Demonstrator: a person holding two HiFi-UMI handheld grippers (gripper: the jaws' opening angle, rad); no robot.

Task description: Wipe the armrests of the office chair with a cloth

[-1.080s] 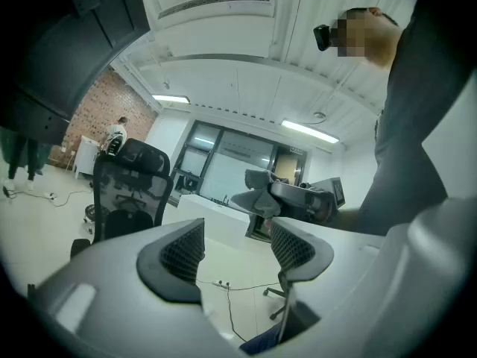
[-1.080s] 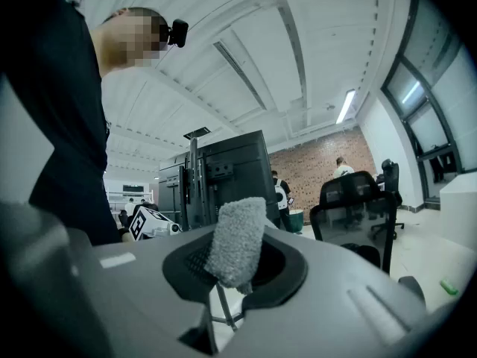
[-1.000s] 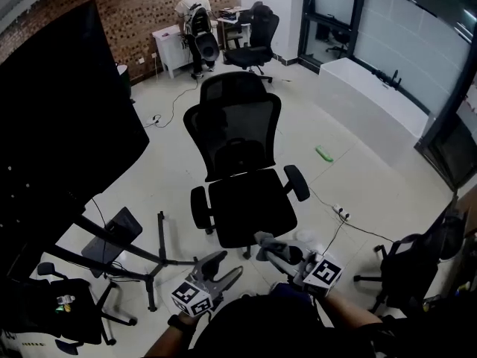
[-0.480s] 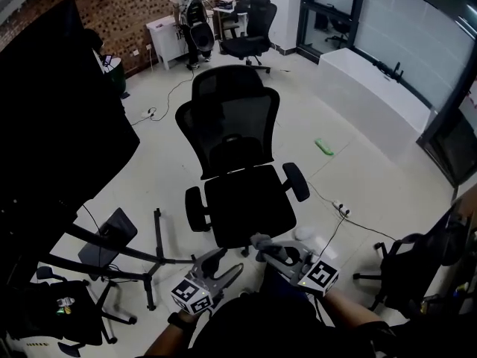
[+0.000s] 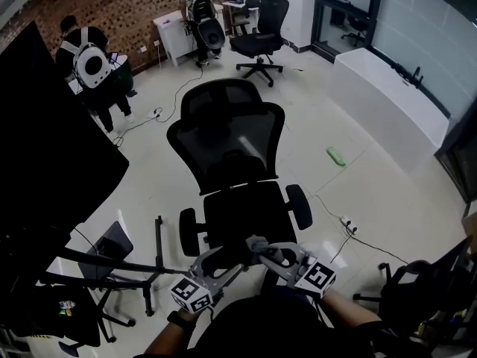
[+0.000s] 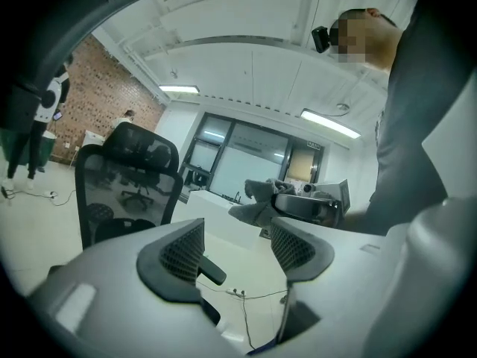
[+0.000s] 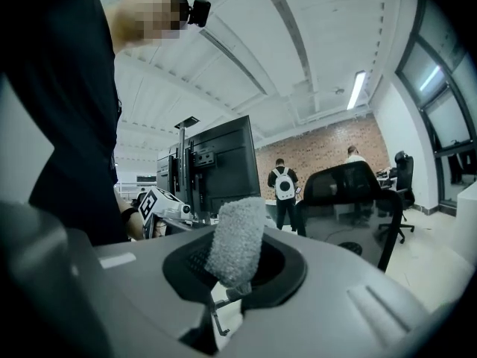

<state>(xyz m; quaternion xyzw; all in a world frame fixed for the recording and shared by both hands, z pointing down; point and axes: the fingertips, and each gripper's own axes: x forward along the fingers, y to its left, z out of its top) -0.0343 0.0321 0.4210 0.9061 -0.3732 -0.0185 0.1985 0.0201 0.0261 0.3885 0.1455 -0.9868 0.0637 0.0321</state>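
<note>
A black mesh office chair (image 5: 231, 170) stands on the pale floor in front of me, its back towards the room. Its left armrest (image 5: 188, 232) and right armrest (image 5: 299, 206) flank the seat. My right gripper (image 5: 257, 246) is shut on a grey cloth (image 7: 237, 242), held low just before the seat's front edge. The cloth's tuft (image 5: 258, 242) pokes out of the jaws. My left gripper (image 5: 220, 263) hangs open beside it with nothing between its fingers (image 6: 181, 250). In the left gripper view the chair (image 6: 127, 185) sits to the left and the right gripper (image 6: 298, 203) ahead.
A large black screen on a stand (image 5: 52, 200) fills the left. A tripod's legs (image 5: 149, 263) lie by the chair's left. Another chair (image 5: 410, 293) is at lower right. A power strip with cable (image 5: 347, 226) lies right. People stand by desks (image 5: 197, 10) at the back.
The view has drawn closer to the chair and tilted. Both grippers sit nearer the seat's front edge. A person with a white backpack has come into view at upper left.
</note>
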